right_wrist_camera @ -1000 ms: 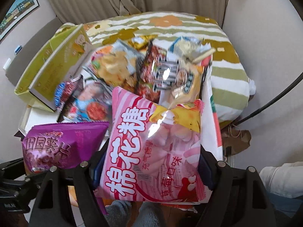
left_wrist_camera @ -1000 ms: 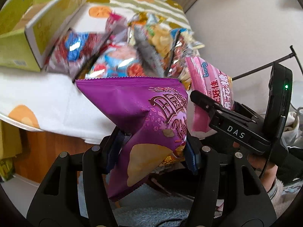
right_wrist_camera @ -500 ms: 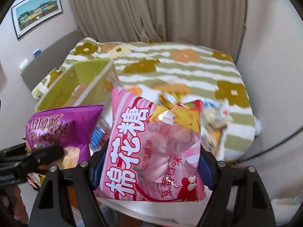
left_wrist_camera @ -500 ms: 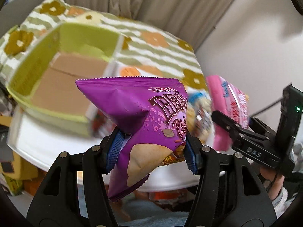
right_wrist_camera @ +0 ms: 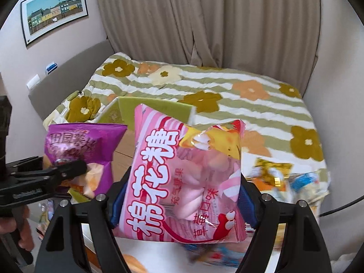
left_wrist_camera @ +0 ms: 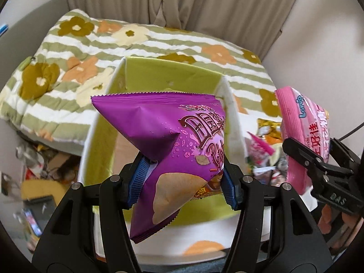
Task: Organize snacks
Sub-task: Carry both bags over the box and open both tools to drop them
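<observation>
While both units are aimed down toward the bed, the left hand-held gripper (left_wrist_camera: 182, 179) is clamped on a purple chip bag (left_wrist_camera: 173, 141), its blue pads pressing the lower half of the bag from either side so that the foil creases between them. The bag stands with its serrated top edge far from the camera and its lower corner hanging near, below the pads. Directly beyond this bag lies an open green cardboard box (left_wrist_camera: 168, 75), its white-edged walls framing a brown floor; the bag hangs over the near part of that opening. To the right, the right hand-held gripper (right_wrist_camera: 182, 195) is clamped on a pink marshmallow bag (right_wrist_camera: 182, 173), with the pads bearing on both side edges of the pack and the printed face turned to the camera. In the right wrist view the pink bag covers the near right portion of the box (right_wrist_camera: 157, 105), and the purple bag (right_wrist_camera: 82, 143) sits just beside it on the left, held by the other unit's black fingers. A person's hand (right_wrist_camera: 13, 225) grips that unit at the lower left edge. Loose snack packets (left_wrist_camera: 264, 150) lie blurred on the right of the box. The box rests on a bedspread (right_wrist_camera: 250, 104) with green stripes and flowers, and beige curtains (right_wrist_camera: 204, 18) hang at the far side.
</observation>
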### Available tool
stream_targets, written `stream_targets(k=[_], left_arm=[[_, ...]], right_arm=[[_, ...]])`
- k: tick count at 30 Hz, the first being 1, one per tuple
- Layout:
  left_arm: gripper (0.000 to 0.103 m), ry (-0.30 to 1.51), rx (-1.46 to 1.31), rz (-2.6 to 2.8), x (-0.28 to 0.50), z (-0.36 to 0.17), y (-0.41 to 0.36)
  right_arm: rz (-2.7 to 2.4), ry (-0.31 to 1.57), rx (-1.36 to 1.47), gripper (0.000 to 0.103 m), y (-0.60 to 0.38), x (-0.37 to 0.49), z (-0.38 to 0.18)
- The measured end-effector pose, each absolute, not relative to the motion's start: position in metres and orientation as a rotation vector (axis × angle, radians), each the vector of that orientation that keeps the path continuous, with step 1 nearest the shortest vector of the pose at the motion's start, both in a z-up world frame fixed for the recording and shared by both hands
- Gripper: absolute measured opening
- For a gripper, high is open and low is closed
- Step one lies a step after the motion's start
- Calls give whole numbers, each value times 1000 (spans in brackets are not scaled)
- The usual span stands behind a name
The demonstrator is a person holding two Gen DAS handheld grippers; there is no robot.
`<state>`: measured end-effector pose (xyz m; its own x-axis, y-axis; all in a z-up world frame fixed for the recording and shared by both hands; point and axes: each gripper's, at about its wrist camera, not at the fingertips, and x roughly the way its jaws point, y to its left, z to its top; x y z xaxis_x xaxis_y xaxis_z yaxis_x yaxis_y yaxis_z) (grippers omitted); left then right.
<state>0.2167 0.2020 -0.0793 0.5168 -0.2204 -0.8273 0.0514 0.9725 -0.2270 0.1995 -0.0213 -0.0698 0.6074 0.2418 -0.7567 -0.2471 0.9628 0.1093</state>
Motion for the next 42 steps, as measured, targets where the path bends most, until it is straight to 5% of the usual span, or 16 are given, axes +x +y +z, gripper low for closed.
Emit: stream_targets(k=[5,6,7,9,29,32,34,42], left_arm=[[58,1053,-143,-224,252,-102,223],[68,1055,-122,-228,257,-105,224],[89,1059,-95,-217,260,-108,225],[103,1044,-71,-191,260,-110,227],[103,937,-186,30,201,-82,292],[103,944,-183,49,194,-86,294],[103,951,-183,55,190,-89,294],[103,986,-181,52,177,-101,295]], right_arm=[[247,906,-2,76,19,212,-83],[242,914,3,76,24,214,-85],[237,923,7,76,29,216,-88],[235,937,18,76,35,219,-94],[444,1017,-113,78,96,230,-137],[472,1050,-104,85,99,231,-147],[488,1053,-92,103,99,230,-152],[490,1038,-113,103,96,216,-153]])
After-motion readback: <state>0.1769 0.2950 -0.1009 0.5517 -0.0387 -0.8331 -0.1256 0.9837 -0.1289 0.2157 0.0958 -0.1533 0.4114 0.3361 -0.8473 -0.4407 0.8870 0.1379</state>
